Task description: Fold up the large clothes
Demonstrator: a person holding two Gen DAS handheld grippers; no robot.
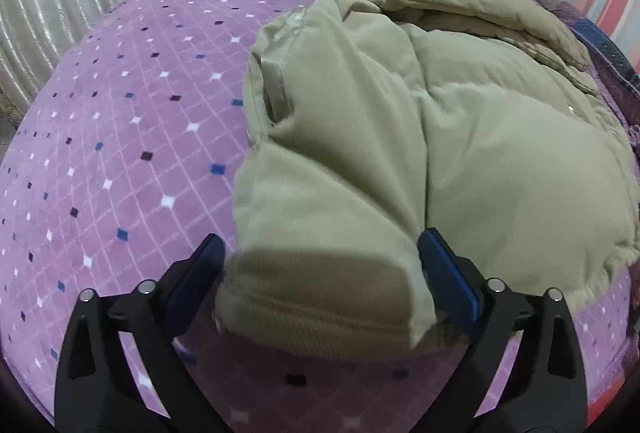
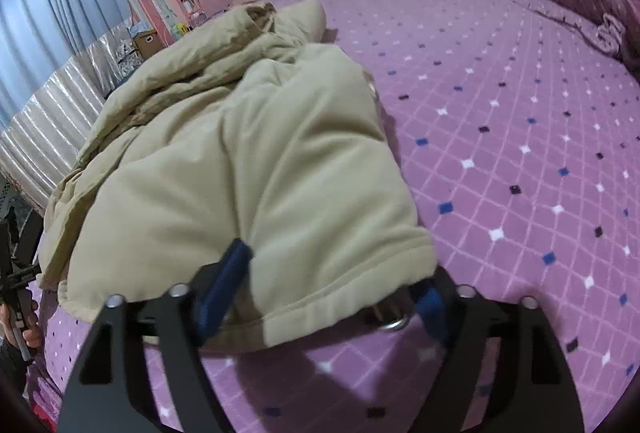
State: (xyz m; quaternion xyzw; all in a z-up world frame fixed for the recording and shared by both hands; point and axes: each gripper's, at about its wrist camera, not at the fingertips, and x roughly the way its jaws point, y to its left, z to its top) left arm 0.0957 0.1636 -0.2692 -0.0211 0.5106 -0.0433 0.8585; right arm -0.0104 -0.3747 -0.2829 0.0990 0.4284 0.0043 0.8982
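1. The left tongs (image 1: 320,265) straddle the ribbed cuff (image 1: 320,309) of a sleeve at the near end of the beige padded coat (image 1: 460,137). Their blue pads stand just beside the cloth on both sides, apart rather than pinching.
2. The coat lies in a bulky heap on the purple bed (image 1: 120,113), its sleeves drawn over the body, so a first fold looks made.
3. The right tongs (image 2: 332,285) stand wide around the coat's hem (image 2: 340,297). Whether their pads press on it I cannot tell.
4. Left to do, I judge: fold it shorter and flatten the bundle.
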